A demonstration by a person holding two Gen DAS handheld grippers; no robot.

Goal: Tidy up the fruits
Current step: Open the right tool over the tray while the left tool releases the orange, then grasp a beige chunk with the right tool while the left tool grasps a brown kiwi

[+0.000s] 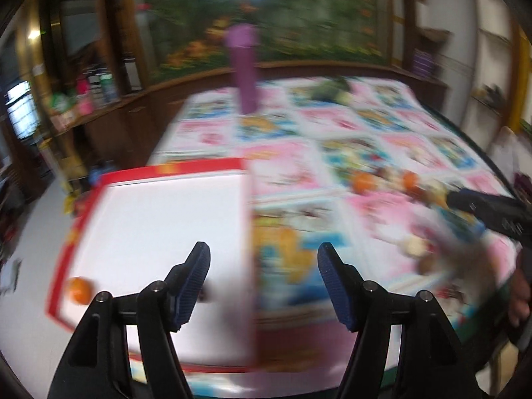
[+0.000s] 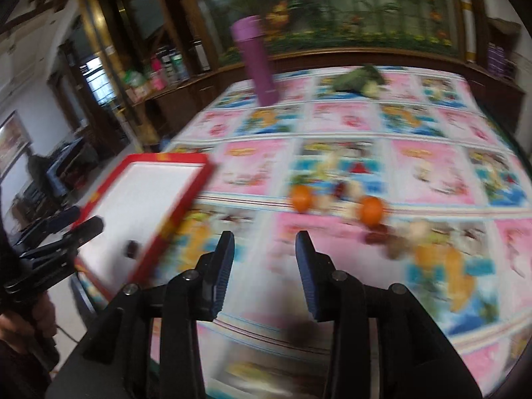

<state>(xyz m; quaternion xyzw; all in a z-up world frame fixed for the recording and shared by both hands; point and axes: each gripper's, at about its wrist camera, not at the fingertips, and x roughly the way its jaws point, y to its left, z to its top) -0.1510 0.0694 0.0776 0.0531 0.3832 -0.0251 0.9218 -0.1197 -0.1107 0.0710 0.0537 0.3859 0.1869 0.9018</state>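
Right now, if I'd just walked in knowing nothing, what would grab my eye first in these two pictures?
Probably the bright cartoon tablecloth in pink and blue squares, covering the whole table. On its left edge sits a white tray with a red rim, holding one orange fruit in its near corner and a small dark item. A tall purple bottle stands at the far side, and more orange fruits lie scattered mid-table among small blurred bits.

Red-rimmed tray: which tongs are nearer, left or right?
Left. The left tongs hang over the red-rimmed tray's right edge, jaws open and empty. The right tongs hang beside it, over the patterned cloth, also open.
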